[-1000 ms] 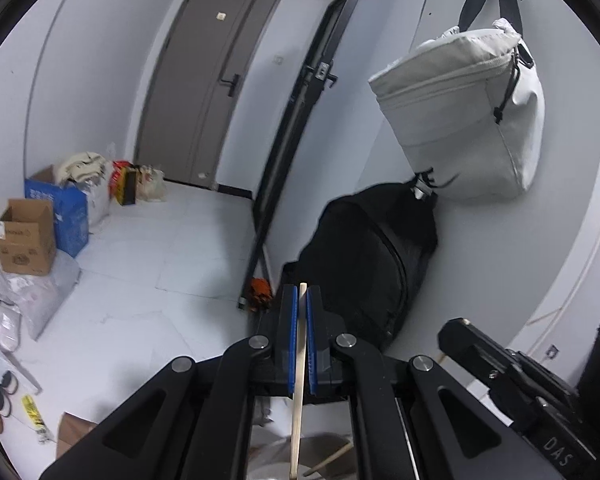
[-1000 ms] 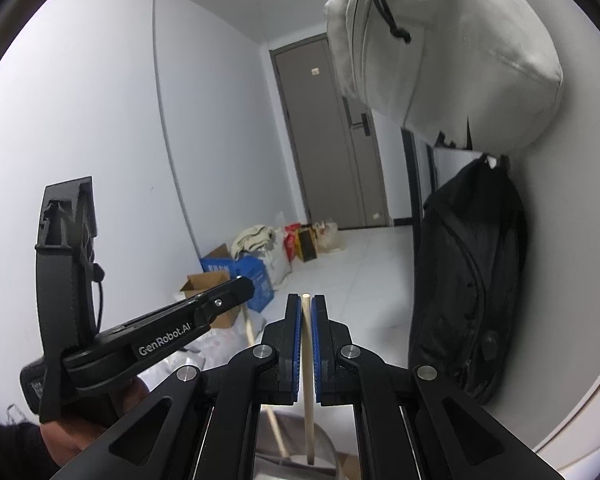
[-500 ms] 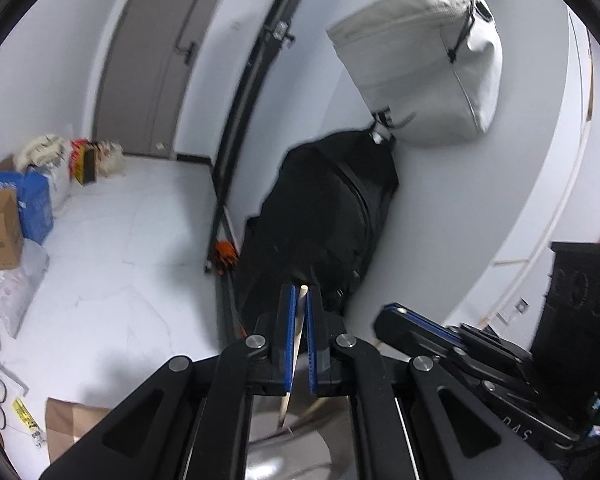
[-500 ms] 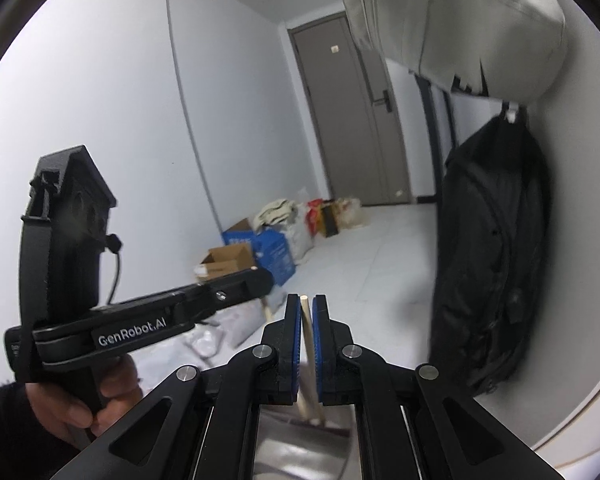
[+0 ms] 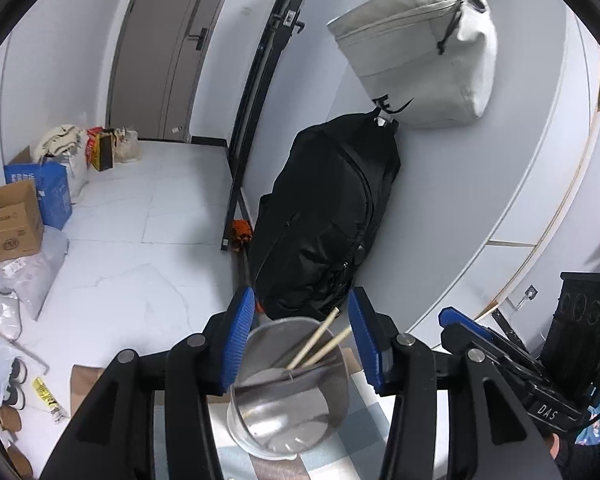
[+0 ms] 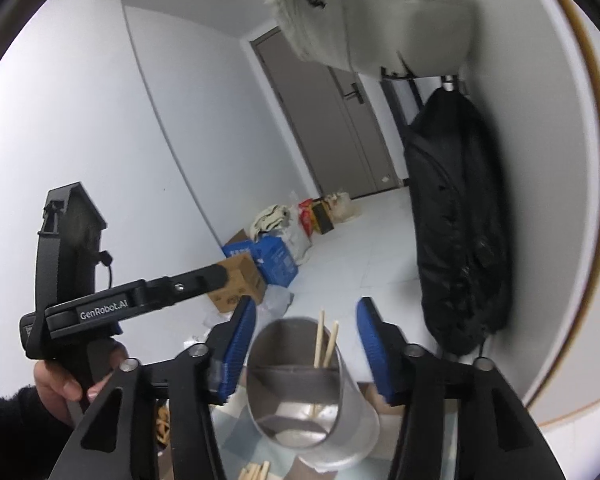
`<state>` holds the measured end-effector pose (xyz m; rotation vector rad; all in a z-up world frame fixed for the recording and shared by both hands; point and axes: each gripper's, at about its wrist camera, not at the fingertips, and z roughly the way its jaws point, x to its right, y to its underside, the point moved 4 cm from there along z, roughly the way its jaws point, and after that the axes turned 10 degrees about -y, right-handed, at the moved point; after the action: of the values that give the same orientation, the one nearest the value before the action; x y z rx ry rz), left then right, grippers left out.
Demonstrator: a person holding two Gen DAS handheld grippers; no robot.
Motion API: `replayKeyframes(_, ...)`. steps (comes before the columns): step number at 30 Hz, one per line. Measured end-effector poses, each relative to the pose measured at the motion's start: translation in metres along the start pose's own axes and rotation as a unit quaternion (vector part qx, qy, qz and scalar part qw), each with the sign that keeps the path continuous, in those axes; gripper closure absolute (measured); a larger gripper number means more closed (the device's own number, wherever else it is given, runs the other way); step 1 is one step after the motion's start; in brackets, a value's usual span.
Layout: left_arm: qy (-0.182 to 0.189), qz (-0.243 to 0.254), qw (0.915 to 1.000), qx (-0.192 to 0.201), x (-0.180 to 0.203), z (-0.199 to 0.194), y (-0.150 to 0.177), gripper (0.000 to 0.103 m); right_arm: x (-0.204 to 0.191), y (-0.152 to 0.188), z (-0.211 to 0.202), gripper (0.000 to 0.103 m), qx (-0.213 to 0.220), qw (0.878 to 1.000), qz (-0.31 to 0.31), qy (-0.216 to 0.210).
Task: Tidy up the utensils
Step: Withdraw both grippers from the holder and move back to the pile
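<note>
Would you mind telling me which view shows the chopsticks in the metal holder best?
The left wrist view: it looks down into the holder, so both chopsticks show leaning against its far rim. The right wrist view shows only their upper ends above the divider; lower parts are hidden. Neither gripper touches them.

Metal utensil cup point(image 5: 288, 412): a shiny steel cylinder, standing open-topped, with a dark divider across its inside. You find two pale wooden chopsticks point(image 5: 320, 344) inside it, leaning together against its far rim, tips poking above the edge. More pale chopsticks point(image 6: 256, 472) lie just beside the cup's base.
</note>
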<state>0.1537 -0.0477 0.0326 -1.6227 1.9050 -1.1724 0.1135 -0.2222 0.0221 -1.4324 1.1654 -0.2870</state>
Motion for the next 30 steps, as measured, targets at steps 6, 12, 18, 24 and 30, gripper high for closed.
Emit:
replayKeyframes(6,-0.045,-0.009,0.9983,0.036,0.006,-0.029,0.011,0.041,-0.019,0.007,-0.024,0.035,0.011,1.0,-0.01,-0.001)
replayKeyframes(12,-0.072,-0.017,0.9962,0.045,0.006,-0.046,0.025,0.033,-0.041,0.014,-0.042,0.02,0.018,1.0,-0.019,-0.001)
replayKeyframes(18,-0.101,-0.016,0.9923,0.069,0.004,-0.069,0.042,0.02,-0.06,0.025,-0.056,0.0,0.031,0.999,-0.032,0.002)
replayKeyframes(24,-0.14,-0.021,0.9853,0.096,-0.006,-0.086,0.062,0.007,-0.077,0.044,-0.053,0.0,0.006,0.999,-0.045,0.003)
replayKeyframes(30,-0.166,-0.05,0.9809,0.089,-0.026,-0.085,0.092,0.004,-0.085,0.076,-0.043,0.0,-0.037,0.997,-0.062,0.026)
